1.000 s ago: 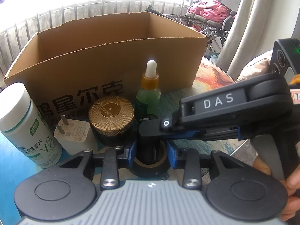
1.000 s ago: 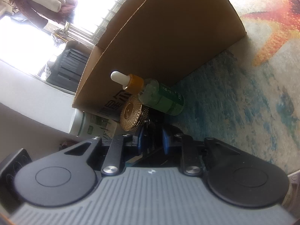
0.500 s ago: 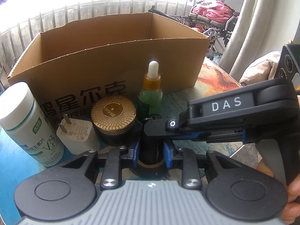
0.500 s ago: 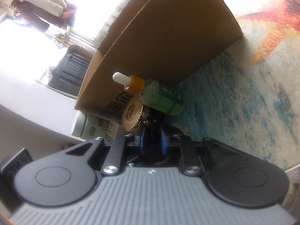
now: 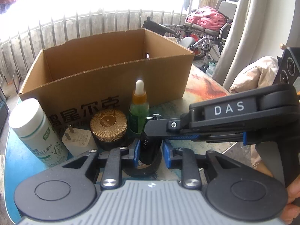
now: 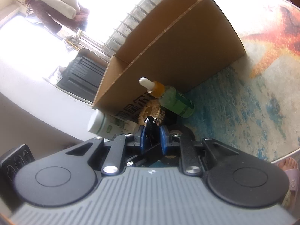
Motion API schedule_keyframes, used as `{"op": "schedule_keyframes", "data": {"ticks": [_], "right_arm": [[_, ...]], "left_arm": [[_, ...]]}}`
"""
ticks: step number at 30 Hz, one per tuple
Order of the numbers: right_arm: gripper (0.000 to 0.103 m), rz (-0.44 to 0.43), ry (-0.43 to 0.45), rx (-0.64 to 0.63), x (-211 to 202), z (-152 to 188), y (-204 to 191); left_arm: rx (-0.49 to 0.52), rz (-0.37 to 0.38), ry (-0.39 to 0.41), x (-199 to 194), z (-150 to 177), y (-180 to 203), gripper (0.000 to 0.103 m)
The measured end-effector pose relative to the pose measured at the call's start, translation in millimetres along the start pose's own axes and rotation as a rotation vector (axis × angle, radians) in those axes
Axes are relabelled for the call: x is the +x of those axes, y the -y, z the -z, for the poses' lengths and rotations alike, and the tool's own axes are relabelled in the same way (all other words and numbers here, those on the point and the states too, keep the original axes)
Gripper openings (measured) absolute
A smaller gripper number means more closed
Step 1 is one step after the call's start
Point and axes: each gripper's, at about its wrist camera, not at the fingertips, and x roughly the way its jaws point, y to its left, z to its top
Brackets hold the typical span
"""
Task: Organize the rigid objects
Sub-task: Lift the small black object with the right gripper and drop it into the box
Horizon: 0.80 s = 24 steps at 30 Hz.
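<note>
A black key fob with a metal ring on top stands upright over a black tape roll. My left gripper is shut on its lower body with the blue pads. My right gripper reaches in from the right and is shut on its upper part. In the right wrist view the key fob sits between the pads of the right gripper, with the tape roll behind. An open cardboard box stands just beyond.
In front of the box stand a green dropper bottle, a gold-lidded jar, a white charger plug and a white pill bottle. The table edge runs close on the right, where a hand holds the right gripper. A wheelchair stands behind.
The left pads have closed onto the key fob. Both grippers have risen a little with it, and more of the box's inside shows.
</note>
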Motion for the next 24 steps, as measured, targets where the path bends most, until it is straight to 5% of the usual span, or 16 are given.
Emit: {"op": "schedule_keyframes", "data": {"ticks": [12, 18, 24], "right_arm": [[0.016, -0.075, 0.104, -0.143, -40, -21, -52], [0.016, -0.114, 0.13, -0.222, -39, -56, -77], [0.015, -0.137, 0.075, -0.204, -10, -107, -81]], "left_arm": [[-0.006, 0.0, 0.139, -54, -31, 5, 0.027], [-0.019, -0.023, 0.212, -68, -64, -2, 0.026], [-0.076, -0.044, 0.191, -51, -104, -21, 0.026]]}}
